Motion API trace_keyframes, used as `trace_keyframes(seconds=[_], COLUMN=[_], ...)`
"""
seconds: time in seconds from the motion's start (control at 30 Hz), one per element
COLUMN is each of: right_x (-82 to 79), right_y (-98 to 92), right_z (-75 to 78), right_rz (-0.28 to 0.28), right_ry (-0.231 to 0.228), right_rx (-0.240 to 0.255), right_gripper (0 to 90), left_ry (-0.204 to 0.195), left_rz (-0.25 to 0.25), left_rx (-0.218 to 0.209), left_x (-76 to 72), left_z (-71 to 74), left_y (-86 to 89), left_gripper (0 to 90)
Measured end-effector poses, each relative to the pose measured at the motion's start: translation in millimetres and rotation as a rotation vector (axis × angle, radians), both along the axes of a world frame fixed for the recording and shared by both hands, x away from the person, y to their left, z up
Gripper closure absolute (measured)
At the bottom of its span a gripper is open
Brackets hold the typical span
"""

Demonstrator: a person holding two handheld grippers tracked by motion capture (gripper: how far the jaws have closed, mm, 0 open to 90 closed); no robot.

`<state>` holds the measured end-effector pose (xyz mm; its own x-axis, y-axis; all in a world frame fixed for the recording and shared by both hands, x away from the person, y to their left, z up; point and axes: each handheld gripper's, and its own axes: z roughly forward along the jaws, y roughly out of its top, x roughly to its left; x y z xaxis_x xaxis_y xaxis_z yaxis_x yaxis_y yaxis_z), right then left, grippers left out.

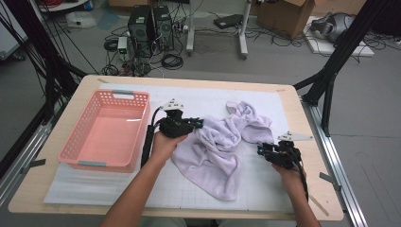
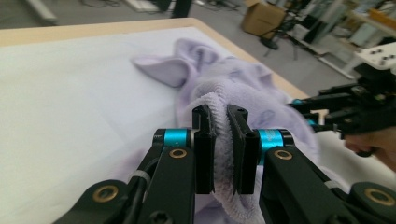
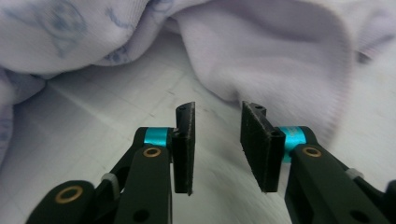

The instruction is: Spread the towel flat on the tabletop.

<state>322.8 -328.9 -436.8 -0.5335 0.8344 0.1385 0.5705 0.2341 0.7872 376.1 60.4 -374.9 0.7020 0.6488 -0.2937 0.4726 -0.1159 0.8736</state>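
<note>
A crumpled lavender towel (image 1: 222,142) lies on the white gridded mat in the middle of the table. My left gripper (image 1: 198,124) is at the towel's left edge and is shut on a fold of it; in the left gripper view the towel's hem (image 2: 220,140) is pinched between the two black pads. My right gripper (image 1: 261,150) sits at the towel's right side, close to its edge. In the right gripper view its jaws stand apart with only mat between them (image 3: 217,144), and the towel's edge (image 3: 280,60) hangs just beyond the tips.
A pink plastic basket (image 1: 106,130) stands at the left of the table, beside my left hand. The white mat (image 1: 142,189) covers most of the wooden tabletop. Black frame posts rise at both sides of the table.
</note>
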Motion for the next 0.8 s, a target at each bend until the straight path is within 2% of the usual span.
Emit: trace_keyframes(seconds=[0.07, 0.23, 0.37, 0.43, 0.53, 0.63, 0.67, 0.7, 0.73, 0.77, 0.8], right_x=[4.7, 11.8, 16.6, 18.5, 22.3, 28.0, 30.4, 33.5, 36.0, 37.5, 38.5], right_y=[8.3, 34.6, 59.3, 72.0, 94.1, 116.6, 123.7, 129.9, 134.6, 137.2, 138.0], right_z=[-1.0, -0.8, -4.4, -7.4, -11.4, -13.1, -13.4, -14.1, -14.3, -13.8, -14.2], right_rz=[0.027, 0.096, 0.153, 0.176, 0.186, 0.152, 0.134, 0.113, 0.108, 0.127, 0.155], right_ry=[-0.001, 0.007, 0.026, 0.036, 0.046, 0.03, 0.026, 0.034, 0.039, 0.039, 0.048], right_rx=[0.007, 0.014, 0.011, 0.017, 0.018, 0.01, 0.002, -0.01, -0.02, -0.024, -0.006], right_gripper=[67.3, 71.5, 73.3, 66.1, 44.4, 37.3, 38.6, 46.7, 56.7, 77.7, 85.4], left_ry=[-0.007, -0.03, -0.033, -0.033, -0.031, -0.024, -0.023, -0.019, -0.016, -0.014, -0.014], left_rz=[0.042, 0.161, 0.201, 0.204, 0.205, 0.207, 0.206, 0.205, 0.205, 0.205, 0.205], left_rx=[0.037, 0.092, 0.121, 0.127, 0.121, 0.116, 0.118, 0.117, 0.116, 0.113, 0.113], left_x=[1.9, 6.8, 9.1, 9.1, 9.1, 9.2, 9.1, 8.9, 8.4, 8.0, 7.3], left_z=[0.5, 0.6, -0.7, -1.6, -3.6, -7.1, -8.1, -9.0, -9.7, -10.1, -10.4], left_y=[8.3, 28.5, 39.5, 42.1, 43.2, 42.2, 42.5, 43.0, 43.8, 44.4, 45.7], left_gripper=[81.9, 82.0, 81.9, 81.9, 81.9, 81.9, 81.9, 81.9, 81.9, 81.9, 81.9])
